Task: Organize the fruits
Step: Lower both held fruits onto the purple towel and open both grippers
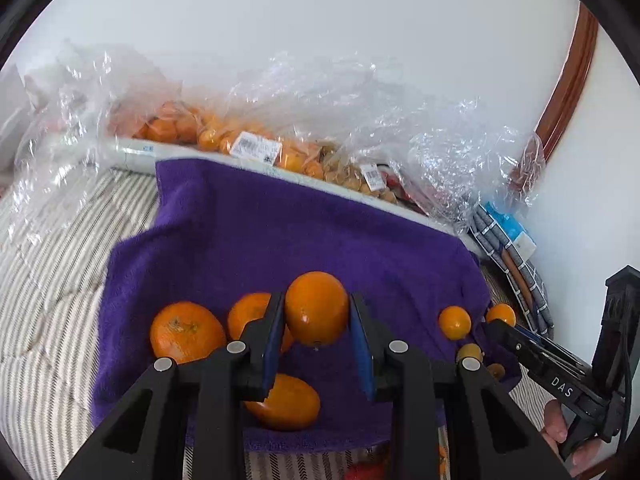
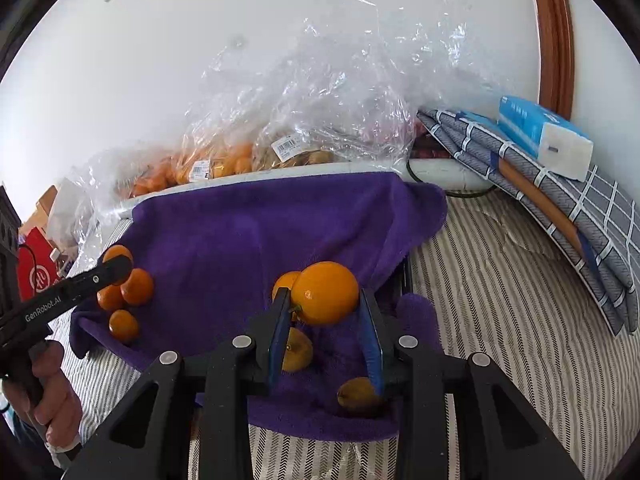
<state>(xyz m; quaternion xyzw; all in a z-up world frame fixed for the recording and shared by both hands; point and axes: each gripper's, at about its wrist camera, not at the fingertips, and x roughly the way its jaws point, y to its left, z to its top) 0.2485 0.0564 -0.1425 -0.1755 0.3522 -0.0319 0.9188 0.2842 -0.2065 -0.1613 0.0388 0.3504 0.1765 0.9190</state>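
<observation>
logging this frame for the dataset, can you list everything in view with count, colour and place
held oranges: two, orange, one in the left gripper, one in the right gripper
loose oranges: several, orange, lying on the towel, larger ones on the left, smaller ones on the right
towel: one, purple, spread over the striped bedding
striped bedding: one, grey and white, under everything
plastic bags of fruit: several, clear with orange contents, along the wall behind the towel
folded cloths: a stack, grey checked, far right
tissue pack: one, blue and white, on the cloths
red bag: one, far left
left gripper: black, blue pads, shut on an orange
right gripper: black, blue pads, shut on an orange
</observation>
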